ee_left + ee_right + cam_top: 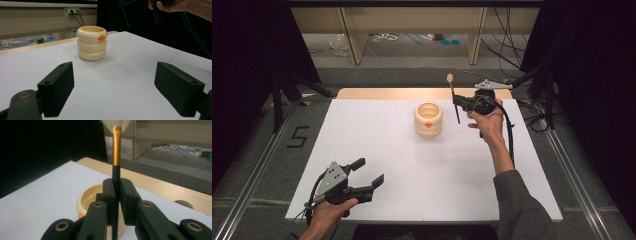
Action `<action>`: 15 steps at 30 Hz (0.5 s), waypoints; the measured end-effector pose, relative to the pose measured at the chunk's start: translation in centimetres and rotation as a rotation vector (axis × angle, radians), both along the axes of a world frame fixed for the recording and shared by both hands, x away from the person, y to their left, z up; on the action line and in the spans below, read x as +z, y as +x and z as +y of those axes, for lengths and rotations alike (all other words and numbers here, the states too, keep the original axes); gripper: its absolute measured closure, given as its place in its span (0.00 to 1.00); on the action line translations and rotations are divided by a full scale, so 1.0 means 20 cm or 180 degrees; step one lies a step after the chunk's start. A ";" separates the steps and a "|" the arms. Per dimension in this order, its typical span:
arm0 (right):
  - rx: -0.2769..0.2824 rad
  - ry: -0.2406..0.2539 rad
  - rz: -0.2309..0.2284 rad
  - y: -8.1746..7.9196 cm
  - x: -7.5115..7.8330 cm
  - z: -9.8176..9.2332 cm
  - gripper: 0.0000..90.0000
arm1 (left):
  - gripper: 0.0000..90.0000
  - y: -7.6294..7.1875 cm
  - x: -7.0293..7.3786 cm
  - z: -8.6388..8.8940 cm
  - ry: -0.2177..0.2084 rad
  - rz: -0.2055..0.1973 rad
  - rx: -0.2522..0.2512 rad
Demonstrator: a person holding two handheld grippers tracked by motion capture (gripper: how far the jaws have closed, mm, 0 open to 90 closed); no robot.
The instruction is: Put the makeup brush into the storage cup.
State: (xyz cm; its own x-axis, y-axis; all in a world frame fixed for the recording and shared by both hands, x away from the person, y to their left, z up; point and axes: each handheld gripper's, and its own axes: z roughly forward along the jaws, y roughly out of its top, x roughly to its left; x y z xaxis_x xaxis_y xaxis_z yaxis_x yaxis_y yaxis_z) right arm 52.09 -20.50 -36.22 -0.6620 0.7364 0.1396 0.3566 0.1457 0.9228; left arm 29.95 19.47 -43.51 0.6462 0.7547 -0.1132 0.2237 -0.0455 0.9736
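Smooth white tabletop (pixel 412 170) bears a ribbed cream cup (pixel 428 120); right tongs (pixel 117 195) pinch a slim black-and-tan spoon (pixel 116 150), left tongs (pixel 371 172) gape wide.

A white table board (pixel 422 175) lies over wood, cables (pixel 387 37) on the floor beyond.

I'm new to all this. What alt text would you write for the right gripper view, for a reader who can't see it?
The right gripper is shut on a thin brush with a dark and gold handle, held upright. Below and behind it, a cream ringed holder stands on the white table.
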 end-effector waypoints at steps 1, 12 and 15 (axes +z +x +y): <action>-0.0007 0.0000 -0.0001 0.00 0.00 0.00 0.92 | 0.18 0.00 0.00 0.00 -0.0001 0.0004 0.0003; -0.0029 0.0020 0.0000 0.03 0.02 0.01 0.92 | 0.18 0.00 0.00 0.00 0.0007 0.0009 0.0013; -0.0025 0.0026 -0.0012 0.04 0.01 0.02 0.92 | 0.18 0.00 0.00 0.00 0.0002 0.0008 0.0007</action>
State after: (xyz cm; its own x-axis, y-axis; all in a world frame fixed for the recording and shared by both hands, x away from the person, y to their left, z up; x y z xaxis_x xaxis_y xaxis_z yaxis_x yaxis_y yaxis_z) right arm 52.83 -20.20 -35.95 -0.6568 0.7404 0.1429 0.3541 0.1355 0.9253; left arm 29.97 19.47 -43.51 0.6442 0.7563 -0.1142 0.2262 -0.0458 0.9730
